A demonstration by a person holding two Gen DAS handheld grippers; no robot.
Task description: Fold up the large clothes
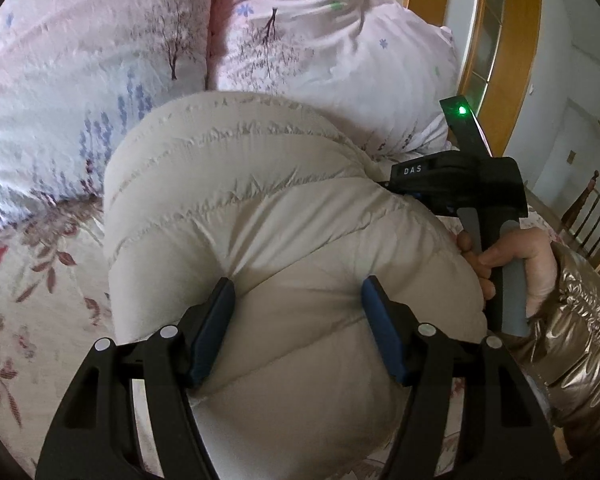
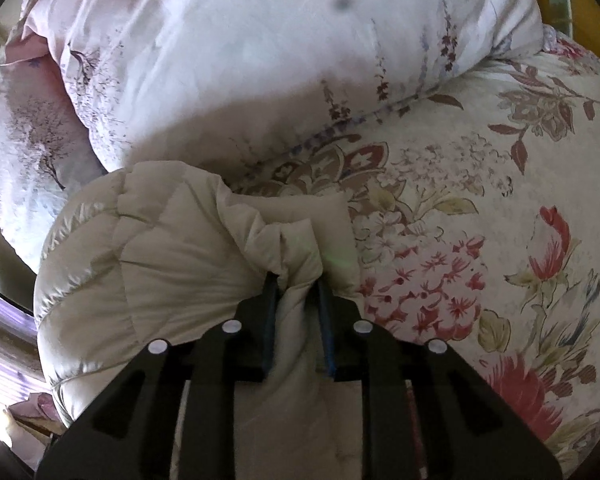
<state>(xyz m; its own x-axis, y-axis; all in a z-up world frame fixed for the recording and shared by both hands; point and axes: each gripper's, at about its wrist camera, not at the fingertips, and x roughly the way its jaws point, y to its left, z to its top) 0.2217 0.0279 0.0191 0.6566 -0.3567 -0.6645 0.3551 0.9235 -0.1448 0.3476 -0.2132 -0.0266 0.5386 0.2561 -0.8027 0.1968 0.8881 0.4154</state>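
Note:
A beige quilted down jacket (image 1: 260,216) lies bunched up on the flowered bed. My left gripper (image 1: 298,292) has its jaws wide apart, pressing on the puffy fabric without pinching it. In the right wrist view my right gripper (image 2: 298,280) is shut on a fold of the same beige jacket (image 2: 160,264), with fabric squeezed between its blue pads (image 2: 270,300). The right gripper's black body (image 1: 472,184) and the hand holding it show at the right of the left wrist view, against the jacket's edge.
A pink-and-white folded duvet (image 1: 140,60) is piled behind the jacket, also in the right wrist view (image 2: 260,48). The flowered bedsheet (image 2: 480,220) spreads to the right. A wooden door frame (image 1: 512,60) and a chair (image 1: 592,220) stand beyond the bed.

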